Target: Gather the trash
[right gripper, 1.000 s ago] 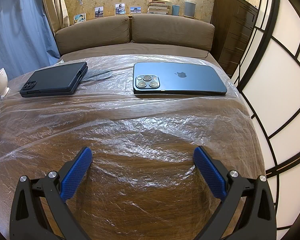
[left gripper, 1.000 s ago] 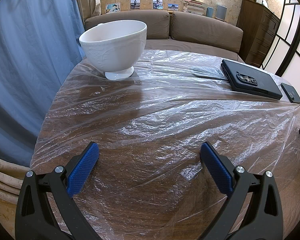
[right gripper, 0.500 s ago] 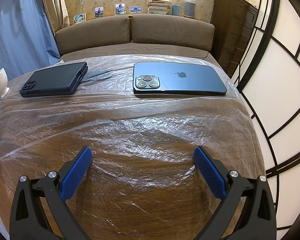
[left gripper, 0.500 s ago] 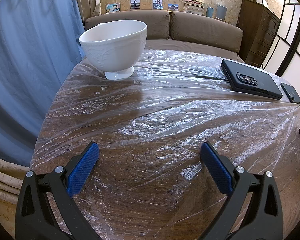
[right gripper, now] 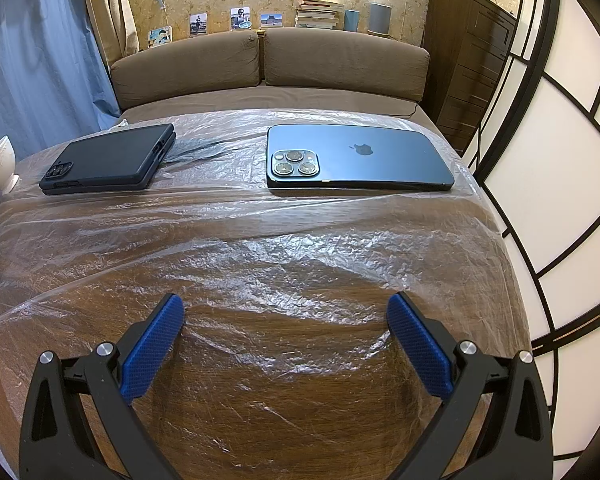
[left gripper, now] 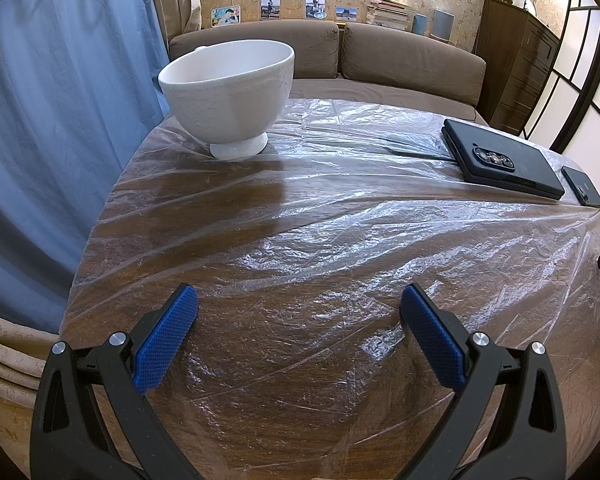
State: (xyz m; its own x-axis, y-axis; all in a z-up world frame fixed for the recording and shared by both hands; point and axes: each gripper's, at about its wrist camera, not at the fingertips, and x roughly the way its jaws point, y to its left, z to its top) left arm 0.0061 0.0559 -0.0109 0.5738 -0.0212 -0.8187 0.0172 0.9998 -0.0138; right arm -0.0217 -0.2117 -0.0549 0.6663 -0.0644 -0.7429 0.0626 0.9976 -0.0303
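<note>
Presently, both the left gripper (left gripper: 298, 316) and right gripper (right gripper: 286, 320) are being held agape over the plastic sheet (left gripper: 340, 240), its wrinkled spread lying at 12 o'clock, neither nearer

on the plastic-covered table (left gripper: 300, 240), a bowl (left gripper: 228, 92) stands upper left, two phones (right gripper: 108, 160) (right gripper: 356, 158) lie upper right, a sofa (right gripper: 268, 64) behind.
</note>
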